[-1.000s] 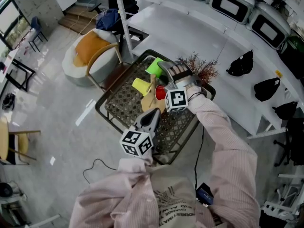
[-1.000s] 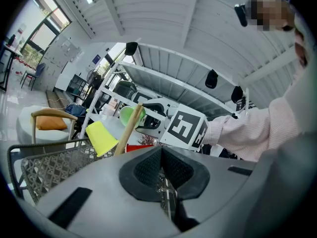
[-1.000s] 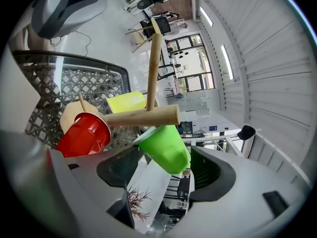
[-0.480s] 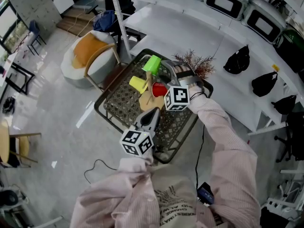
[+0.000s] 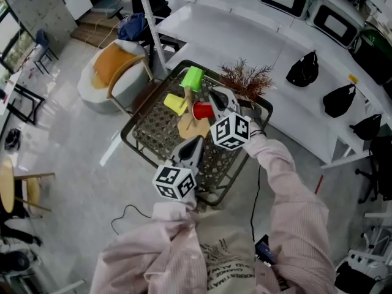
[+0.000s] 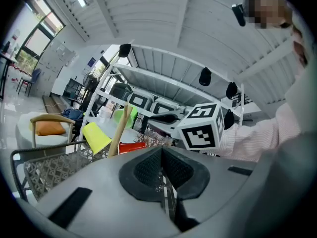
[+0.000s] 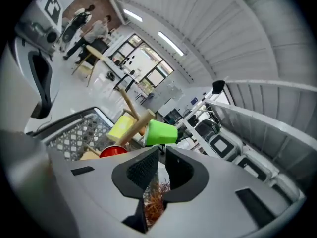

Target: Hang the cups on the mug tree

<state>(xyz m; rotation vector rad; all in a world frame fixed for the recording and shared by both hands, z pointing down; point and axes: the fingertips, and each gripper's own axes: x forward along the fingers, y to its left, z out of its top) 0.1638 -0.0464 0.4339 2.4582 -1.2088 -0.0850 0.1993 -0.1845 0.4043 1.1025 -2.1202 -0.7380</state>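
Observation:
A wooden mug tree point(image 5: 191, 125) stands on a dark mesh table point(image 5: 149, 141). On its pegs hang a green cup point(image 5: 193, 78), a yellow cup point(image 5: 175, 103) and a red cup point(image 5: 203, 110). My right gripper point(image 5: 219, 100) hovers just right of the red cup, clear of it. Its jaws have just been closing with nothing between them, and only a slit is left. The right gripper view looks over those jaws point(image 7: 159, 155) at the green cup point(image 7: 161, 132). My left gripper point(image 5: 192, 147) stays shut and empty near the tree's base, facing the yellow cup point(image 6: 96, 137).
A dried twig plant point(image 5: 248, 78) stands at the table's far right corner, behind the right gripper. A chair with an orange cushion point(image 5: 119, 66) sits to the left of the table. A white counter point(image 5: 269, 48) with black bags runs along the back.
The right gripper has drawn back from the red cup, risen a little and rolled over. Its wide jaws have come together empty. The red cup stays on the tree. The left gripper holds still.

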